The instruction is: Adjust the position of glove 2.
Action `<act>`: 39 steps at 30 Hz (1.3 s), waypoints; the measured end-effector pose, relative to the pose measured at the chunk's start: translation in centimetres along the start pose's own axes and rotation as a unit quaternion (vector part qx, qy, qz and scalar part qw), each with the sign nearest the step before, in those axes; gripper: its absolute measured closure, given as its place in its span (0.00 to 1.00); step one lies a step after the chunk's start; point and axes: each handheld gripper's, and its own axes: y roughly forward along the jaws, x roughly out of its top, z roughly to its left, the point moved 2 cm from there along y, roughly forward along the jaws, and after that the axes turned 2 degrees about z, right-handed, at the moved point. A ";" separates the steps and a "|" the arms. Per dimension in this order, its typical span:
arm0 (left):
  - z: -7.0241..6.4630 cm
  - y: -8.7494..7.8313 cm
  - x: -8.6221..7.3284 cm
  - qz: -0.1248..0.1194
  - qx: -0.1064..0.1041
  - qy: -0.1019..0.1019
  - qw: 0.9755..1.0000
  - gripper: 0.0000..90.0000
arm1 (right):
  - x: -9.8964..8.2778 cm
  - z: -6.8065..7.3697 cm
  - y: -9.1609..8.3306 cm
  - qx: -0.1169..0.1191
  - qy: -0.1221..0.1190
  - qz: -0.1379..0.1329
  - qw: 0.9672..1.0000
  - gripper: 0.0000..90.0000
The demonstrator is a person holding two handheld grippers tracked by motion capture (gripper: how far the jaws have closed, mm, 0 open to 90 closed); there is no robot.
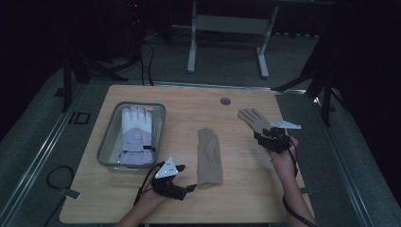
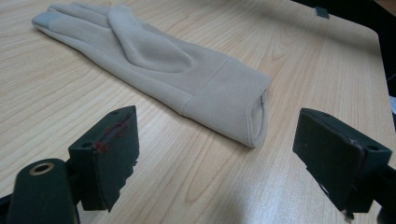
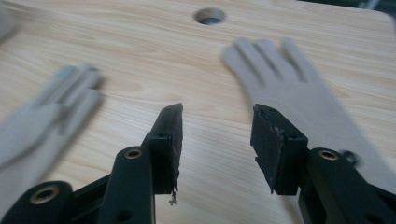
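Light wooden table (image 1: 246, 198) on grey carpet, dark room. Clear plastic bin (image 1: 107, 142) holds white-lilac padded glove (image 1: 135, 135). Two beige knit gloves: one mid-table (image 1: 210, 158), one (image 1: 253, 119) beside right gripper (image 3: 217, 140). Left gripper (image 2: 215, 154) wide open, empty; right partly open, seemingly empty.

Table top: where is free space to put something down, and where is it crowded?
Bare wood lies between the grey bin and the middle beige glove, along the far edge beside the round hole, and between the two beige gloves. It is crowded by the right gripper, over the right glove.
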 end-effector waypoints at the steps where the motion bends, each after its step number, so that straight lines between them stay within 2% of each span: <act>1: 0.0 0.0 0.0 0.000 0.000 0.000 1.000 0.16 | 0.0 0.0 0.0 0.000 0.000 0.000 1.000 0.59; 7: 0.0 0.1 0.0 0.002 -0.002 0.000 1.000 0.16 | -0.3 -2.8 0.5 -0.005 0.008 0.015 1.000 0.56; 13: -0.1 0.1 -0.1 0.003 -0.003 0.001 1.000 0.16 | -0.2 -4.7 1.3 -0.015 0.001 0.023 1.000 0.56; 15: -0.1 0.1 -0.1 0.001 -0.003 0.001 1.000 0.16 | -0.1 -4.9 1.4 -0.011 0.002 0.024 1.000 0.56; 16: -0.1 0.1 -0.1 0.001 -0.003 0.000 1.000 0.16 | 0.0 -5.2 1.8 -0.010 -0.006 0.030 0.999 0.57; 22: -0.1 0.1 -0.2 0.000 -0.003 -0.003 1.000 0.16 | 0.4 -6.1 2.8 -0.003 -0.003 0.032 0.999 0.56; 27: -0.1 0.1 -0.1 -0.005 -0.004 -0.001 1.000 0.16 | 0.2 -6.8 4.0 -0.009 -0.008 0.039 0.999 0.53; 32: -0.2 0.2 -0.2 -0.001 -0.005 0.000 1.000 0.16 | -0.2 -7.4 5.1 -0.017 -0.006 0.052 0.998 0.54; 37: -0.1 0.2 -0.2 -0.003 -0.006 -0.003 1.000 0.16 | -0.8 -7.7 6.3 -0.013 0.004 0.067 0.998 0.54; 39: -0.1 0.2 -0.2 -0.001 -0.009 -0.006 1.000 0.16 | -1.1 -7.8 6.7 -0.004 0.013 0.071 0.997 0.55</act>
